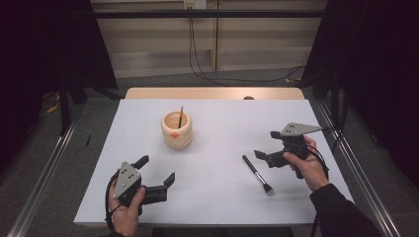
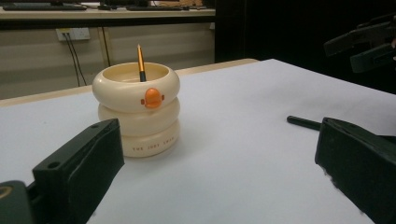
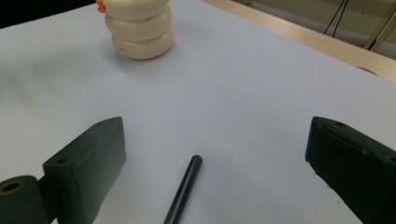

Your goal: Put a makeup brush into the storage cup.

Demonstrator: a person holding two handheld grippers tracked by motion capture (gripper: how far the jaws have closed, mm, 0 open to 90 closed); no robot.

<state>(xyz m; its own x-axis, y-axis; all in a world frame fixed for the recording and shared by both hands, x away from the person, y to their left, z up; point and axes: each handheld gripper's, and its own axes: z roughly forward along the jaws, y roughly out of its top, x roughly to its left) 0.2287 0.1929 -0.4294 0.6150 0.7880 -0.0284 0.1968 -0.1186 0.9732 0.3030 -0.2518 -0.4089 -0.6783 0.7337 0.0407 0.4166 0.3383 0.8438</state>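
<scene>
On table, makeup brush (image 1: pixel 257 174) between open right gripper (image 3: pixel 212 163) jaws

Left tongs (image 2: pixel 219 172) with black jaws spread wide and empty, cream ringed plastic holder (image 2: pixel 136 109) with an orange knob standing beyond them on the white surface (image 2: pixel 243 112), orange-tipped pencil (image 2: pixel 140 63) upright inside, black brush handle (image 2: pixel 303 122) lying right, right tongs (image 2: pixel 362 44) far right

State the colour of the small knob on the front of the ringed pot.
Orange, on the cream pot; the knob shows best in the left gripper view.
</scene>
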